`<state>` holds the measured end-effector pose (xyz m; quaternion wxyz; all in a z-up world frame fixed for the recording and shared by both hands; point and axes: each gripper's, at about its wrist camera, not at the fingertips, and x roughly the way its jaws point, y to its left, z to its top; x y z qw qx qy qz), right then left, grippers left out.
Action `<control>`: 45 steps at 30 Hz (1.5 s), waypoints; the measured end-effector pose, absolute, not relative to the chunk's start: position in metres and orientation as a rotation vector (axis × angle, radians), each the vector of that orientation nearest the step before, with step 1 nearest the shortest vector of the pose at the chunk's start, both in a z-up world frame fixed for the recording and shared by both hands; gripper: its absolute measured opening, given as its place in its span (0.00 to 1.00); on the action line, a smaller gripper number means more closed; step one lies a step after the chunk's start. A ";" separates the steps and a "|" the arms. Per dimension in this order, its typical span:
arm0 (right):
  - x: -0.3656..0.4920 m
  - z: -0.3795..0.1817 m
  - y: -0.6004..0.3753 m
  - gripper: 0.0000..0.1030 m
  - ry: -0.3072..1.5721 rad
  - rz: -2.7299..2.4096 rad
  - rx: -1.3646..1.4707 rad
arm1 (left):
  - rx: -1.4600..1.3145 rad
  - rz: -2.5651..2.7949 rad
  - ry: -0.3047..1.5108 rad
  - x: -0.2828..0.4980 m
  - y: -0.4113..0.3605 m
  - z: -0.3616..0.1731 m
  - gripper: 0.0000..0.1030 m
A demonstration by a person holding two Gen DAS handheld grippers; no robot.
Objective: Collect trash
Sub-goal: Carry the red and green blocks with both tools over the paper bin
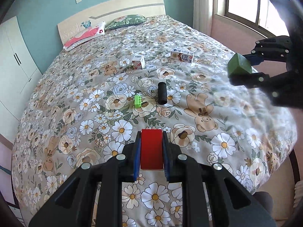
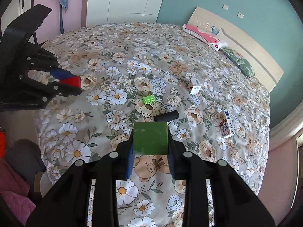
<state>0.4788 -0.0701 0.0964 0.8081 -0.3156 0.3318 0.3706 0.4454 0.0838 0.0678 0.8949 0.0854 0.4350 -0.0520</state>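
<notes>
My left gripper (image 1: 151, 138) is shut on a red block (image 1: 151, 149) and holds it above the near part of the bed; it also shows in the right wrist view (image 2: 75, 84). My right gripper (image 2: 150, 130) is shut on a dark green block (image 2: 150, 139), seen at the right in the left wrist view (image 1: 239, 65). On the floral bedspread lie a bright green toy brick (image 1: 137, 100), a black cylinder (image 1: 162, 93), a small red-and-white carton (image 1: 138, 62) and a larger milk carton (image 1: 182, 55).
The bed's headboard (image 1: 113, 13) has a pink pillow (image 1: 83, 36) and a green pillow (image 1: 126, 21). A white wardrobe (image 2: 125, 0) stands beyond the bed's left side. A window (image 1: 251, 1) is at the right. A dark chair (image 2: 24, 158) stands by the bed's foot.
</notes>
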 end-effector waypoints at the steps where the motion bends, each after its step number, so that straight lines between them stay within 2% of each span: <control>1: 0.465 0.104 -0.070 0.30 0.699 0.796 -0.681 | 0.178 -0.109 0.893 0.436 0.083 0.075 0.21; 8: 0.370 0.137 -0.069 0.30 0.652 0.816 -0.719 | 0.211 -0.119 0.858 0.364 0.070 0.105 0.21; 16: 0.275 0.129 -0.073 0.30 0.665 0.845 -0.752 | 0.269 -0.158 0.869 0.285 0.057 0.093 0.21; 29: 0.165 0.055 -0.081 0.30 0.756 0.916 -0.741 | 0.296 -0.235 0.932 0.191 0.035 0.030 0.21; 45: 0.149 -0.048 -0.093 0.30 0.910 0.923 -0.629 | 0.268 -0.253 1.072 0.171 0.027 -0.065 0.21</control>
